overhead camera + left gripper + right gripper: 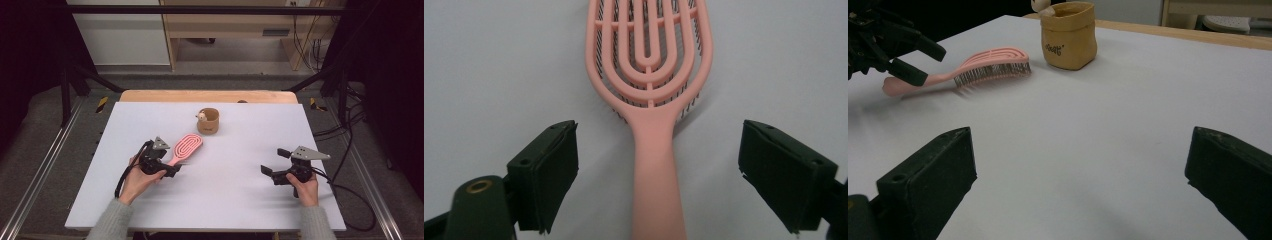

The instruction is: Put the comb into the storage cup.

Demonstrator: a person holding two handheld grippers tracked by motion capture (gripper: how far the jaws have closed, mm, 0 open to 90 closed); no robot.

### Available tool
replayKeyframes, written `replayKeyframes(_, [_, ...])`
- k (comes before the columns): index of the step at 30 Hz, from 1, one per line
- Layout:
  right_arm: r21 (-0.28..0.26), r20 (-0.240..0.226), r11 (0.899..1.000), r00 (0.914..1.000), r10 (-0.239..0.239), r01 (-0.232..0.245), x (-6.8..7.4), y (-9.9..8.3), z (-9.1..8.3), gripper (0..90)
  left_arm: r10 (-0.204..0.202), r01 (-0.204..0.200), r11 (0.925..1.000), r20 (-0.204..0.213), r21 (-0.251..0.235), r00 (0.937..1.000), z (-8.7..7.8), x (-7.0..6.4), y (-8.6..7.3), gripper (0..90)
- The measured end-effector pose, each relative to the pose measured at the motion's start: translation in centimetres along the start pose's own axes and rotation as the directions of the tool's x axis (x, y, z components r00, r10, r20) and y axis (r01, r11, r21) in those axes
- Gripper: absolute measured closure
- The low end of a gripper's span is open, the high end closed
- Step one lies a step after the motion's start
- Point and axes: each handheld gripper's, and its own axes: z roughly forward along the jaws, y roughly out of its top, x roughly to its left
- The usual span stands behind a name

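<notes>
A pink hairbrush lies bristles down on the white table, left of centre. My left gripper is open, its jaws on either side of the brush handle without touching it. The left gripper looks straight along the handle toward the brush head. At the right of the table my right gripper is open and holds nothing. In the right gripper view, the right gripper faces bare table, with the hairbrush and the left gripper farther off.
A small brown pouch with a little figure at its rim stands upright just behind the brush head; the pouch is near the table's far edge. A wooden strip borders the back. Cables trail off the right side.
</notes>
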Motion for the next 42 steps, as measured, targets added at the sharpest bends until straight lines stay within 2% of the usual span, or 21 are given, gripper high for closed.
replayKeyframes(9, [0.0,-0.001,1.0,1.0,0.0,0.0,0.0,0.0,0.0,0.4,-0.004,0.005,0.9999,-0.019,0.016,0.9998,0.4,-0.1,-0.1,29.8])
replayKeyframes(22, [0.0,-0.001,1.0,1.0,0.0,0.0,0.0,0.0,0.0,0.4,-0.003,0.003,0.9989,-0.016,0.047,0.9999,0.7,-0.2,-0.2,48.6])
replayKeyframes(34, [0.0,-0.001,1.0,1.0,0.001,-0.001,0.0,0.0,0.0,0.4,0.005,-0.004,0.9981,-0.013,0.061,0.9999,1.1,-0.4,-0.1,58.4])
replayKeyframes(42, [0.0,-0.001,1.0,1.0,0.001,-0.001,0.0,0.0,0.0,0.4,-0.001,0.003,0.9971,-0.026,0.076,0.9997,1.5,-0.4,0.0,59.3])
